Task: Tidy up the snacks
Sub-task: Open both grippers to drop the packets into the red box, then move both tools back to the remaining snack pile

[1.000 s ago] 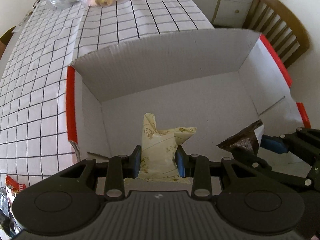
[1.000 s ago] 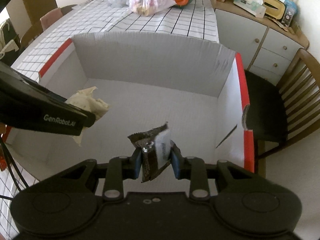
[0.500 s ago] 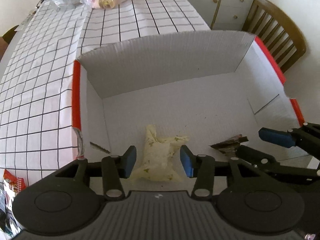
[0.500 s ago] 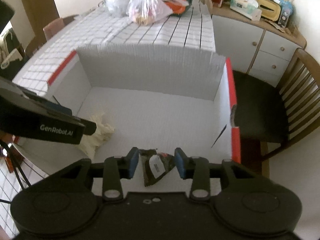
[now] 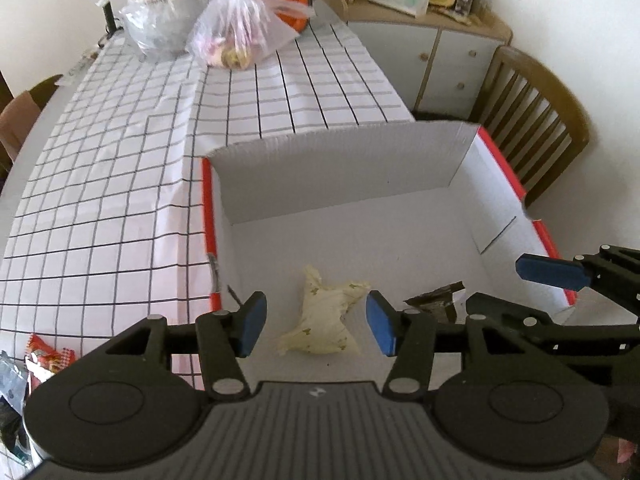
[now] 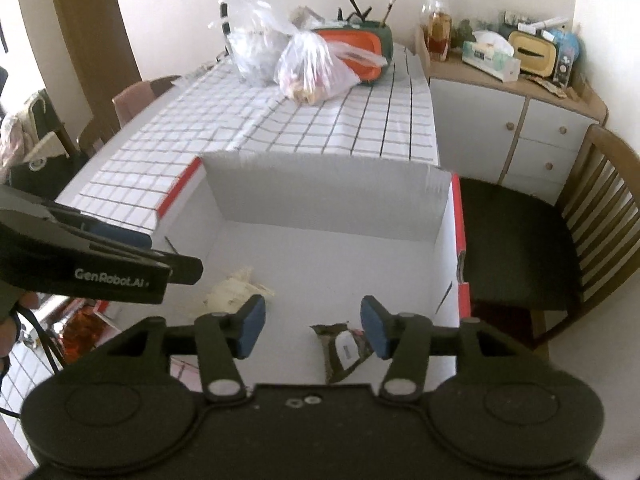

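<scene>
A white cardboard box with red rims (image 5: 452, 164) (image 6: 320, 200) stands on the checked tablecloth. On its floor lie a pale yellow snack packet (image 5: 324, 320) (image 6: 232, 290) and a dark brown snack packet (image 5: 436, 304) (image 6: 344, 346). My left gripper (image 5: 316, 324) hovers above the yellow packet, its jaws opening, the pads clear of the packet. My right gripper (image 6: 312, 326) hangs over the brown packet, jaws also opening, nothing pressed between them. Each gripper shows at the edge of the other's view.
Plastic bags (image 5: 240, 28) and an orange container (image 6: 348, 46) sit at the table's far end. A wooden chair (image 6: 560, 232) stands right of the box, a white cabinet (image 6: 520, 128) behind it. More snack packets (image 5: 44, 360) lie at the table's near left.
Both grippers let go of their packets, which now lie on the box floor. Both jaws widened, and both grippers rose and drew back from the box.
</scene>
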`<state>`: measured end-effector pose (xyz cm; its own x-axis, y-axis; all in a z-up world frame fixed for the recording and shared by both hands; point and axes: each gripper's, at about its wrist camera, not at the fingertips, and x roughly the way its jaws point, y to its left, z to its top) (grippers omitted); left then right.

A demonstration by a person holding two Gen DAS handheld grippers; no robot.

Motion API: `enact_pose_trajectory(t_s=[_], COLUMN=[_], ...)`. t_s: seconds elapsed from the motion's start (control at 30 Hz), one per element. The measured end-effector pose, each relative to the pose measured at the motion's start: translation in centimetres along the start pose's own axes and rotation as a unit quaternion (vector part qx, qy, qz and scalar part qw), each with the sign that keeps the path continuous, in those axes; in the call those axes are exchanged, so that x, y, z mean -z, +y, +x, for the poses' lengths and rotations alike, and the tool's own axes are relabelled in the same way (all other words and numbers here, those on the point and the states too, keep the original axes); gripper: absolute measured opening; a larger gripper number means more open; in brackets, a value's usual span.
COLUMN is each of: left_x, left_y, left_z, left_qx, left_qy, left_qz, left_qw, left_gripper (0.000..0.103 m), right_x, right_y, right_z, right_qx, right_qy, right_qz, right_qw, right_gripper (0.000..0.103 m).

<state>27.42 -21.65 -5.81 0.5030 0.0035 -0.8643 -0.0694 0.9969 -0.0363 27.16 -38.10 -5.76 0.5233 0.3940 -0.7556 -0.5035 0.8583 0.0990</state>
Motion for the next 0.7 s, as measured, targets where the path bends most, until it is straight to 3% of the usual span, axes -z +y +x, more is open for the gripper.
enact_pose_trajectory(t_s=[0.43, 0.5, 0.7], left_x=[3.5, 3.9, 5.6], left_y=[2.4, 3.0, 4.6], left_z=[-6.6, -7.5, -9.8], left_qx=[0.0, 0.002, 0.009], left_qy=[-0.073, -0.083, -0.107], left_qz=[-0.011, -0.015, -0.014], left_qw=[0.9973, 0.9964, 0.9941], left_gripper=[0.061, 0.066, 0.067], right_x=[0.3, 0.5, 1.2], right_y=[3.2, 3.7, 6.3], right_z=[-4.4, -5.0, -6.4], right_qx=[-0.03, -0.035, -0.038], right_qy=[-0.057, -0.064, -0.087], right_qz=[0.002, 0.004, -0.002], right_qw=[0.998, 0.997, 0.995], right_gripper=[0.082, 0.085, 0.093])
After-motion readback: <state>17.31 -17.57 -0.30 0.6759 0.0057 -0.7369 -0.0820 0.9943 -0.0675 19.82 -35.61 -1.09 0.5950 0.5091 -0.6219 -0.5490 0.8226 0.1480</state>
